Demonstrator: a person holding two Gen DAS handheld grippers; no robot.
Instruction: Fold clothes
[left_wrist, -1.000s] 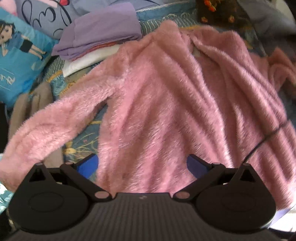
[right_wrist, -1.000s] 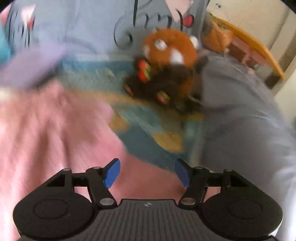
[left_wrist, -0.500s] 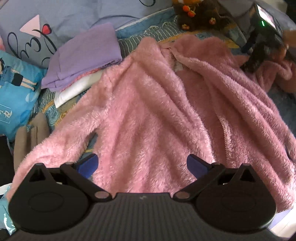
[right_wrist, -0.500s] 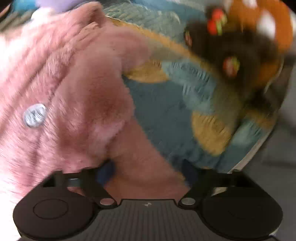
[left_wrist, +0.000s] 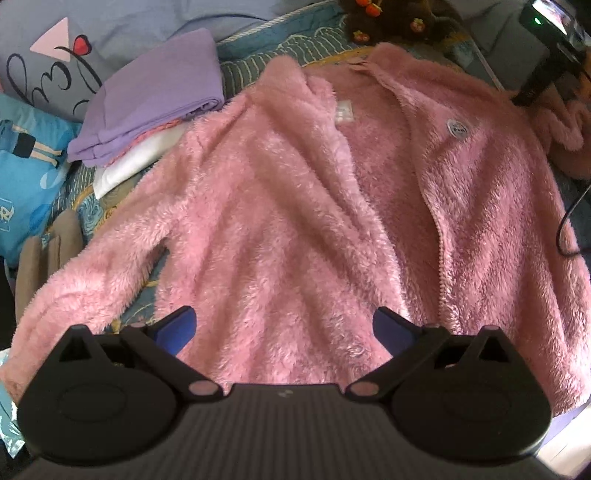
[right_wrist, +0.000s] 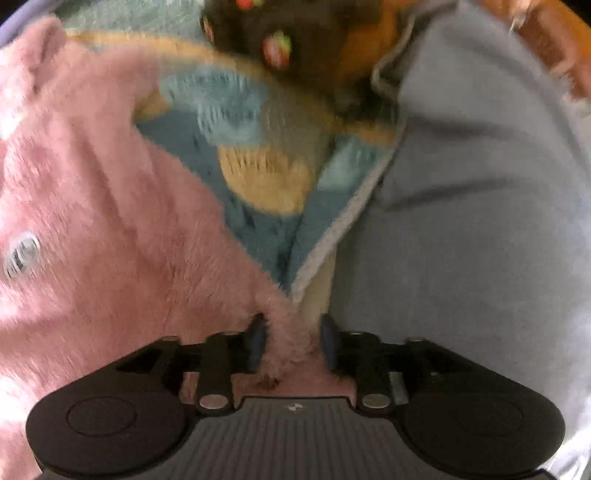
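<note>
currently, right gripper (right_wrist: 291, 345) fingers pinch a fold of the pink jacket (left_wrist: 295, 206); left gripper (left_wrist: 283, 328) fingers spread wide above it, holding nothing.

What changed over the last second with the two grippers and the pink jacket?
The right gripper swung down from open, over the bedding, and closed on the right sleeve of the pink fleece jacket. The left gripper stayed open over the hem, gripping nothing. The folded purple stack did not move.
</note>
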